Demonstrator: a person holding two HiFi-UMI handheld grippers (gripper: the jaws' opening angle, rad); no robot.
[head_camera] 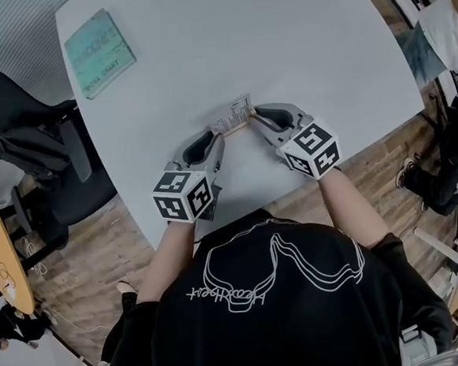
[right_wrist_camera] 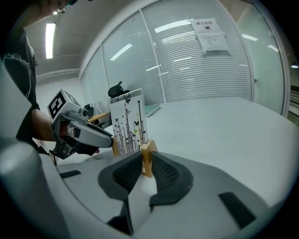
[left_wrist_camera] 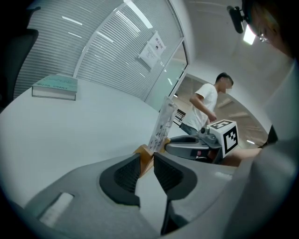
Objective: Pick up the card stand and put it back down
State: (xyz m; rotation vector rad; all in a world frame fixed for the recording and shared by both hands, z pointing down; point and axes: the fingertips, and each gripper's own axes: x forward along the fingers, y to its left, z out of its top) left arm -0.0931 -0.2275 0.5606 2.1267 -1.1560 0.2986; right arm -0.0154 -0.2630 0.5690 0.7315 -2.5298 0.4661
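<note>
- Spanning the gap between the two grippers, the card stand [head_camera: 236,118] sits on the white counter [head_camera: 281,40] straight ahead of the person, with its wooden base [right_wrist_camera: 148,156] running from one gripper to the other.
- That long axis is a little slanted in the head view: the left end lies nearer the person and the right end lies farther in.
- The left gripper [head_camera: 217,136] has its jaws part-way closed. In its own view the left end of the base [left_wrist_camera: 144,157] fills the narrow gap at the tips, so I judge it pinched.
- The right gripper [head_camera: 258,117] is likewise part-way closed, with its pads against both faces of the right end of the base.
- Neither hand is nearer: each is at its own end, and both point forward and downward at the stand.
- The printed card [right_wrist_camera: 127,123] stands upright in the base, between the grippers and clear of both.
- Whether the base has left the counter I cannot tell; it looks to be resting there or barely off it.
- The lift turns on both ends rising together, or the base will tilt along its length.
- The counter's near edge is close behind the grippers. Ahead is bare surface, and the book [head_camera: 99,53] lies well apart at the far left.
</note>
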